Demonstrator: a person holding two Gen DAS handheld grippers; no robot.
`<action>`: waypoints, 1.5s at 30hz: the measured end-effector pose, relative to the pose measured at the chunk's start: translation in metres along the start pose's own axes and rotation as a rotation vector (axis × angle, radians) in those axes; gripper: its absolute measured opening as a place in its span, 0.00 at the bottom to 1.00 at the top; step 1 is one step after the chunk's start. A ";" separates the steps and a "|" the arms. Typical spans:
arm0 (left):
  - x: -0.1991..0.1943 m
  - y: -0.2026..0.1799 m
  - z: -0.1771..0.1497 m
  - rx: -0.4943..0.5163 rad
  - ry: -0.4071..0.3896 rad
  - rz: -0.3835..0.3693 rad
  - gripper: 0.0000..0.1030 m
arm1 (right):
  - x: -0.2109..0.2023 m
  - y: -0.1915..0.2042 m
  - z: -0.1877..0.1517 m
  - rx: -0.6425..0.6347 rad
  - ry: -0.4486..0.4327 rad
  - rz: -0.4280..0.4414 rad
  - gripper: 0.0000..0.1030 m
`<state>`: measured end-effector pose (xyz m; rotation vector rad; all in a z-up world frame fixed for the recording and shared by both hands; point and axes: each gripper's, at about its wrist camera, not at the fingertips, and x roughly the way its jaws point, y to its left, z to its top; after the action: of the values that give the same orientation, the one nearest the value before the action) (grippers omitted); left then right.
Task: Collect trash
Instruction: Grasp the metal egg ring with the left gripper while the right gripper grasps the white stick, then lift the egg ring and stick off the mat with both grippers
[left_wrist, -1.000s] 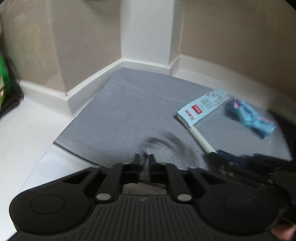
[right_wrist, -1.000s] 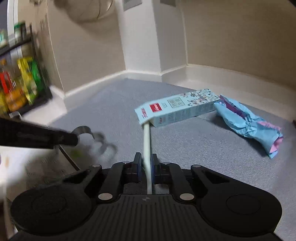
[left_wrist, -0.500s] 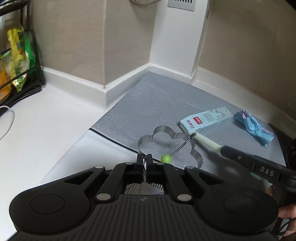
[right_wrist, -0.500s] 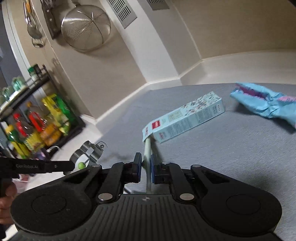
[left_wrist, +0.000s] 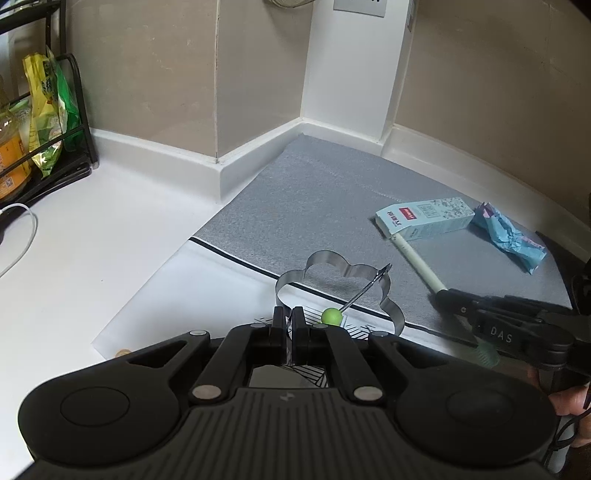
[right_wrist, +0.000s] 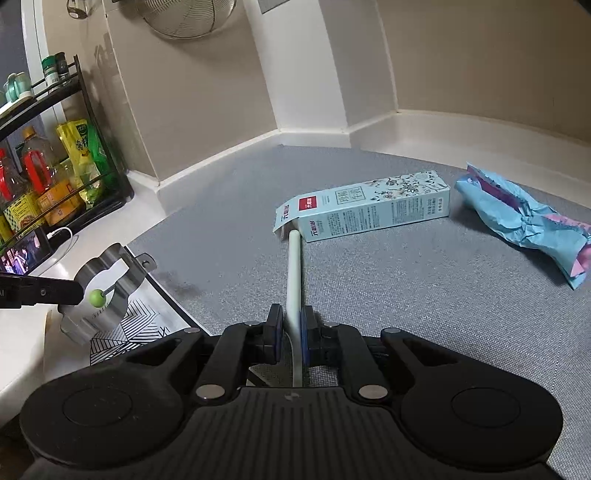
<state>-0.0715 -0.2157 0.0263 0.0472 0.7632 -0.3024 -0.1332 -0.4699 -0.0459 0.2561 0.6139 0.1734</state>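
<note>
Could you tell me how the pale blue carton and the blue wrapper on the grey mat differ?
The carton is a crisp rectangular box with printed flowers and a red label; the wrapper is crumpled, shapeless, with pink inside. The carton's end touches the pale stick; the wrapper lies free. Both are light blue and rest on the mat.

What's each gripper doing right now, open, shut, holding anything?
Left gripper: jaws shut on the rim of the flower-shaped metal ring mold.
Right gripper: jaws shut on the pale stick; its far end touches the carton.
</note>
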 end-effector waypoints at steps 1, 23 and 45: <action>-0.002 0.000 0.001 -0.004 -0.001 -0.006 0.02 | -0.002 -0.004 0.001 0.048 0.001 0.042 0.11; -0.060 -0.003 -0.043 0.005 -0.014 -0.009 0.02 | -0.083 0.025 -0.032 0.270 0.002 0.178 0.11; -0.148 0.011 -0.162 0.070 0.057 -0.006 0.02 | -0.186 0.119 -0.099 0.102 0.025 0.329 0.11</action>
<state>-0.2780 -0.1430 0.0102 0.1202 0.8094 -0.3342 -0.3512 -0.3820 0.0113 0.4546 0.6035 0.4635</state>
